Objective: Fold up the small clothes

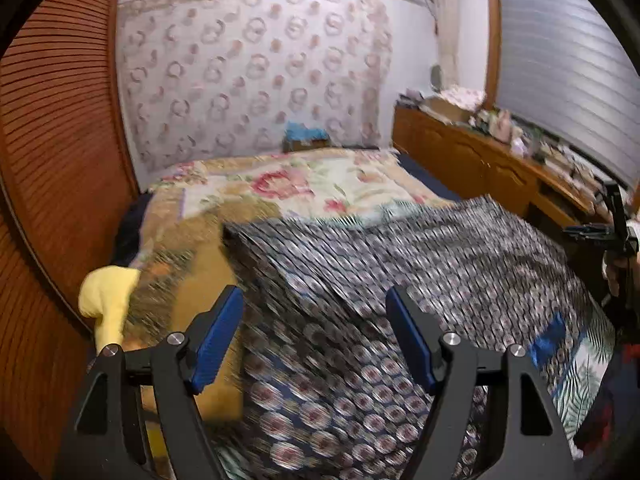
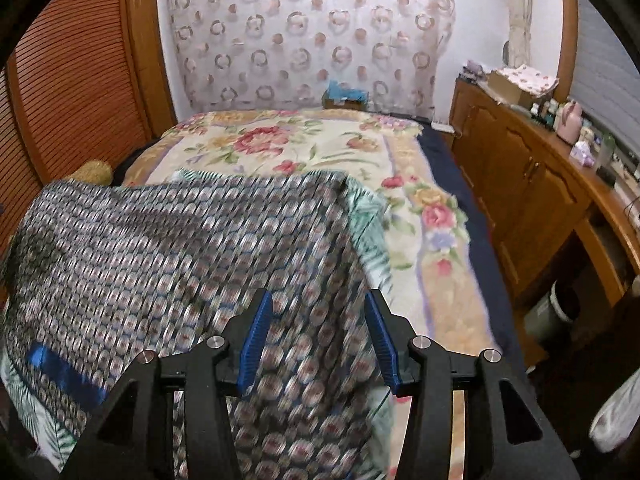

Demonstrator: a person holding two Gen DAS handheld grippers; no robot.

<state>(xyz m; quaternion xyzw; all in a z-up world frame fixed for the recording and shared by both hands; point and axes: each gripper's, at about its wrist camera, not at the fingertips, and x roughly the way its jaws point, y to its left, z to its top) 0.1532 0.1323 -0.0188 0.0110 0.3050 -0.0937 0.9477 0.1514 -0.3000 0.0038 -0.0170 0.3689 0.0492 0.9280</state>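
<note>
A dark garment with a small round print [image 1: 400, 280] lies spread on the bed, and shows in the right wrist view [image 2: 180, 248] too, blurred by motion. A blue band [image 2: 64, 372] marks its near edge. My left gripper [image 1: 316, 320] is open just above its near left part, holding nothing. My right gripper [image 2: 318, 320] is open above its right part, holding nothing. The right gripper also shows at the right edge of the left wrist view [image 1: 612, 232]. A leaf-print cloth [image 2: 368, 216] lies under the garment.
A floral bedspread [image 2: 304, 144] covers the bed. A yellow item [image 1: 108, 296] lies at the bed's left edge by a slatted wooden wardrobe [image 1: 52, 152]. A wooden dresser [image 2: 532, 184] with clutter stands to the right. A patterned curtain [image 2: 312, 32] hangs behind.
</note>
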